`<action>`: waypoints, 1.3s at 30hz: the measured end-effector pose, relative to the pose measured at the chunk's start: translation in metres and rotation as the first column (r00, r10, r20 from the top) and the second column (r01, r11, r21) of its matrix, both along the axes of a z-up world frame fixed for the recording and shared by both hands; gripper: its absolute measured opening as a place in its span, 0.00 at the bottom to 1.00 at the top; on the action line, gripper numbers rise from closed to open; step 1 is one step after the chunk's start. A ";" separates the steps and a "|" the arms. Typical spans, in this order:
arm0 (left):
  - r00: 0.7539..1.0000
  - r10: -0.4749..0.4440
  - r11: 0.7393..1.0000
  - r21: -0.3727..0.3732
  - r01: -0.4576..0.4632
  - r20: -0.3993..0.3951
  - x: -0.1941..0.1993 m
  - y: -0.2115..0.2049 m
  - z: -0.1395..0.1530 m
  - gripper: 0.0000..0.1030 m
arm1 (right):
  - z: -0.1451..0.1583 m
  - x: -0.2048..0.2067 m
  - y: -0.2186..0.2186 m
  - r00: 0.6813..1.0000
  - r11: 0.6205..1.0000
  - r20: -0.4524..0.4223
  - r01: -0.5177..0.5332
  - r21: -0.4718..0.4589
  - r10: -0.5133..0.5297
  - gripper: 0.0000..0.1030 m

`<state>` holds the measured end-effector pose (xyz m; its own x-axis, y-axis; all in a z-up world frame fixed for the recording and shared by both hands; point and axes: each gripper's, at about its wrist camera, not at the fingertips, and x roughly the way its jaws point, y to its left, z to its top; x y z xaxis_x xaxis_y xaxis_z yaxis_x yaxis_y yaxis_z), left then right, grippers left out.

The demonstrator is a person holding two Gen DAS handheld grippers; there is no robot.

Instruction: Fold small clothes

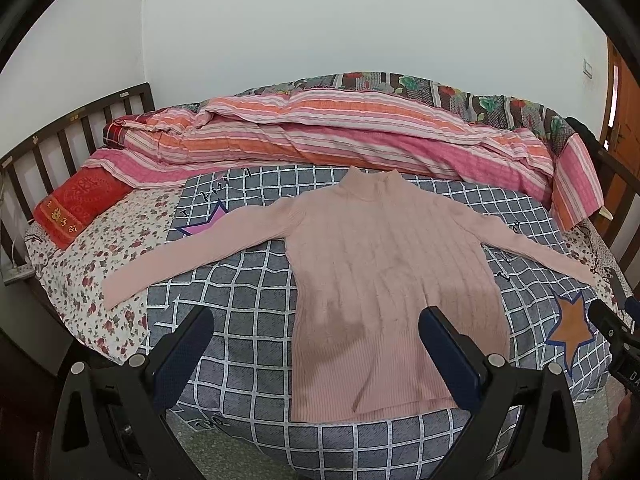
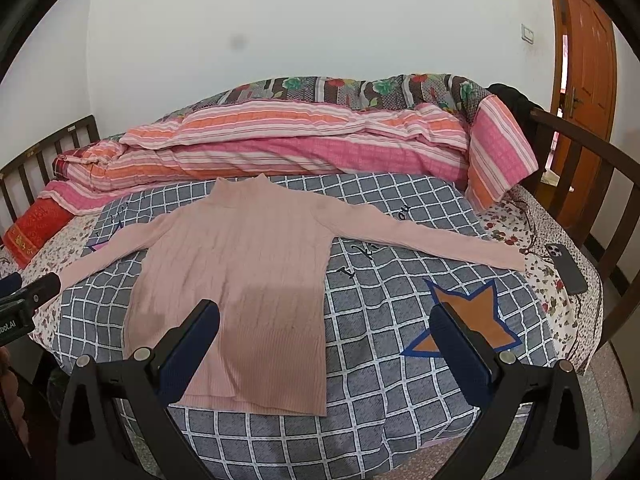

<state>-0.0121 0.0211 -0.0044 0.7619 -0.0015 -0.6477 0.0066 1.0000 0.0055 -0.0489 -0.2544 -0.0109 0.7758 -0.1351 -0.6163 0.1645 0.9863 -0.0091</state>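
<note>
A pink ribbed sweater [image 1: 384, 272] [image 2: 248, 268] lies flat and face up on a grey checked cloth [image 1: 248, 288] [image 2: 380, 304] on the bed, collar away from me, both sleeves spread out to the sides. My left gripper [image 1: 316, 320] hovers open above the sweater's lower left part, with nothing between its fingers. My right gripper [image 2: 326, 316] is also open and empty, above the sweater's lower right edge. The right gripper shows at the right edge of the left wrist view [image 1: 612, 328]; the left gripper [image 2: 24, 296] shows at the left edge of the right wrist view.
A rolled pink striped quilt [image 1: 340, 136] [image 2: 280, 148] lies along the far side of the bed. A red pillow [image 1: 80, 204] sits at the left. A phone [image 2: 566, 268] rests on the floral sheet at right. Dark wooden rails [image 2: 592, 184] enclose the bed; an orange door [image 2: 588, 72] stands far right.
</note>
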 end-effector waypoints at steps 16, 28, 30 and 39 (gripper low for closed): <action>1.000 -0.015 1.000 -0.012 0.015 0.003 0.005 -0.002 -0.006 1.00 | -0.003 0.001 -0.002 1.000 1.000 0.002 0.000 0.001 0.000 1.00; 1.000 0.008 0.996 -0.089 -0.008 0.000 0.029 0.013 -0.040 1.00 | -0.025 0.019 -0.001 1.000 1.000 -0.004 0.015 -0.007 -0.015 1.00; 1.000 0.018 0.994 -0.108 -0.019 -0.013 0.036 0.018 -0.050 1.00 | -0.032 0.024 -0.002 1.000 1.000 -0.005 0.014 0.002 -0.014 1.00; 0.995 0.054 0.978 -0.198 -0.069 -0.082 0.078 0.052 -0.104 0.99 | -0.084 0.062 -0.007 0.997 1.000 -0.074 0.009 -0.002 -0.009 1.00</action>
